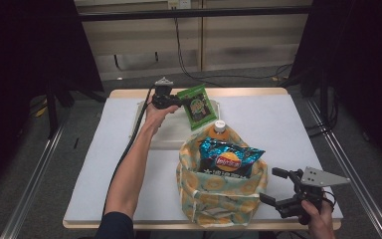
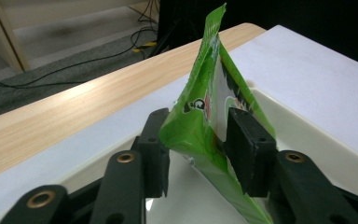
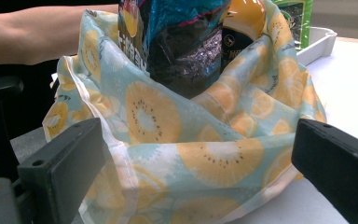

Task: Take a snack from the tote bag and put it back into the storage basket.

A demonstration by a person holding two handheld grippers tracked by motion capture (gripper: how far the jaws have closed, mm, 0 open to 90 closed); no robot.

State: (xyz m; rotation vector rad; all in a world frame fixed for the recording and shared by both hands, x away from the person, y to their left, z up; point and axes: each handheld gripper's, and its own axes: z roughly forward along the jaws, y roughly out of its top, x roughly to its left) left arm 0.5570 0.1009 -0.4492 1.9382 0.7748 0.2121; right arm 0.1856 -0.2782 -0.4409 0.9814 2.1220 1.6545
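Note:
My left gripper (image 1: 178,102) (image 2: 198,119) is at the far side of the table, over a white tray (image 1: 166,138) (image 2: 307,116). It is shut on a green snack bag (image 1: 197,106) (image 2: 200,93), which stands on edge between the pads with its lower end inside the tray. At the front right, my right gripper (image 1: 268,185) (image 3: 200,149) is open beside a fruit-print cloth bag (image 1: 219,194) (image 3: 191,154), its jaws wide on either side of the cloth without touching it. In the cloth bag sit a blue chips bag (image 1: 229,158) (image 3: 182,46) and an orange bottle (image 1: 219,128) (image 3: 242,23).
A white mat (image 1: 278,129) covers the wooden table (image 1: 129,93), with bare room on its right half. Dark curtains and metal rails flank the table. Cables lie on the floor behind it.

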